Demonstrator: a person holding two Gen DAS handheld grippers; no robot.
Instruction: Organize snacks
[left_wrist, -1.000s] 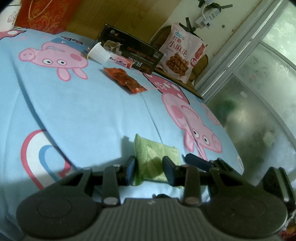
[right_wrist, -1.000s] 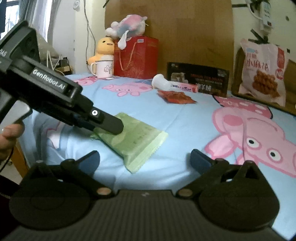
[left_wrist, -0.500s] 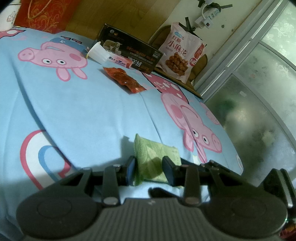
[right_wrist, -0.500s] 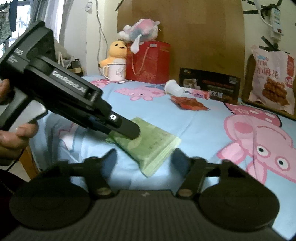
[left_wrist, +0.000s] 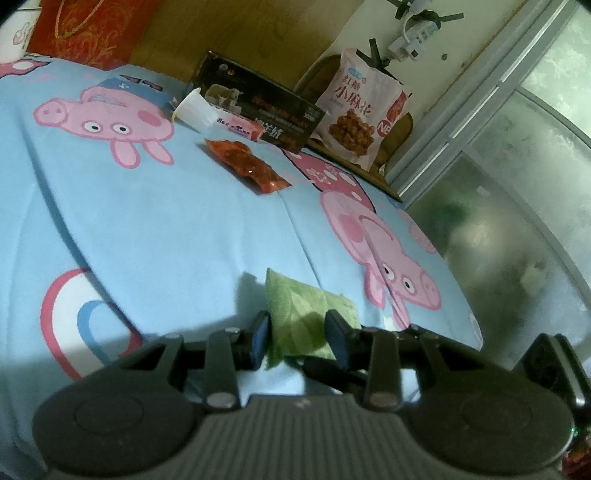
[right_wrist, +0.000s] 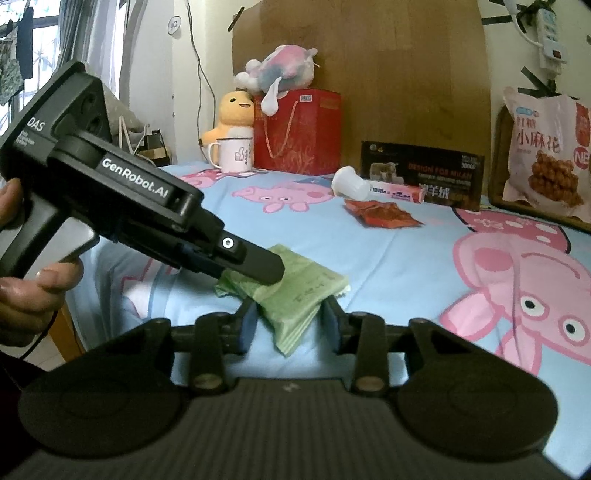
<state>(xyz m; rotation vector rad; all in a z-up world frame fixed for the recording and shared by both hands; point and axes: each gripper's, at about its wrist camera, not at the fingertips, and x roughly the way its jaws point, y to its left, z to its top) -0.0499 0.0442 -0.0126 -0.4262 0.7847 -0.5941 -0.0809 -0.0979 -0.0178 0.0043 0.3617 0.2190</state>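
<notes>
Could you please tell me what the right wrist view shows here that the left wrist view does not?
Only the right wrist view shows the yellow duck toy, the white mug and a hand holding the left gripper. Only the left wrist view shows the frosted glass door. Both show the green packet, the red packet and the black box.

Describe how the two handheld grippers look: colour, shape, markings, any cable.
Both are matt black plastic. Each wrist view shows a ribbed centre plate, two round discs, and linkage arms with silver pivots ending in blue-padded jaws. In the right wrist view the left gripper has a pistol-style handle with a pale front, white "GenRobot.AI" and "DAS" lettering, and a thin dark cable below the hand. The right gripper shows no lettering.
</notes>
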